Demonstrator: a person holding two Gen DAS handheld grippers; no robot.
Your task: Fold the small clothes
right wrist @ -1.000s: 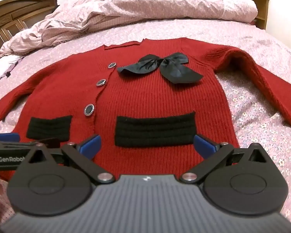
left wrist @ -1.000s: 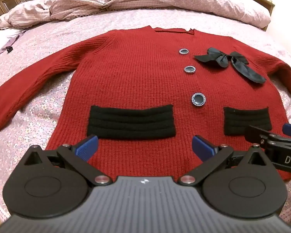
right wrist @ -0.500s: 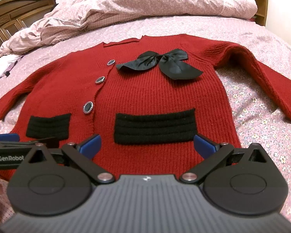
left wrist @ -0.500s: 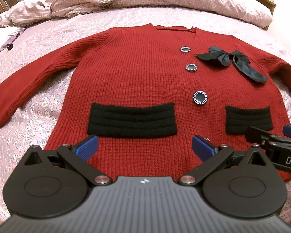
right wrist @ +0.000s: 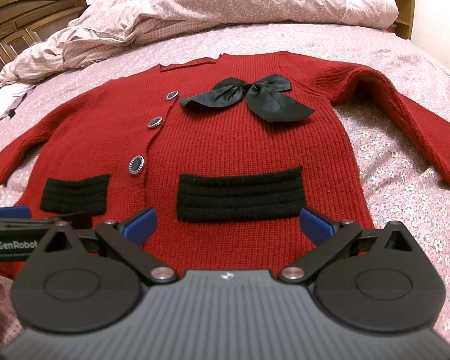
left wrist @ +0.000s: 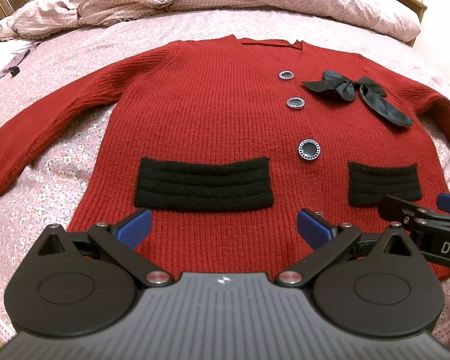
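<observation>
Both sets of fingers are spread wide and hold nothing: my left gripper (left wrist: 223, 225) and right gripper (right wrist: 228, 225) hover side by side just above the cardigan's (left wrist: 213, 114) hem. Over the last second the collar has slid a little farther ahead of the fingers and the body looks flatter, so I read that as a small pull-back to line up, with no fold begun. The cardigan lies face up on the bed (left wrist: 60, 162), buttoned, hem nearest the fingers, collar pointing straight away from them. Its long axis runs sleeve to sleeve, across my fingers.
</observation>
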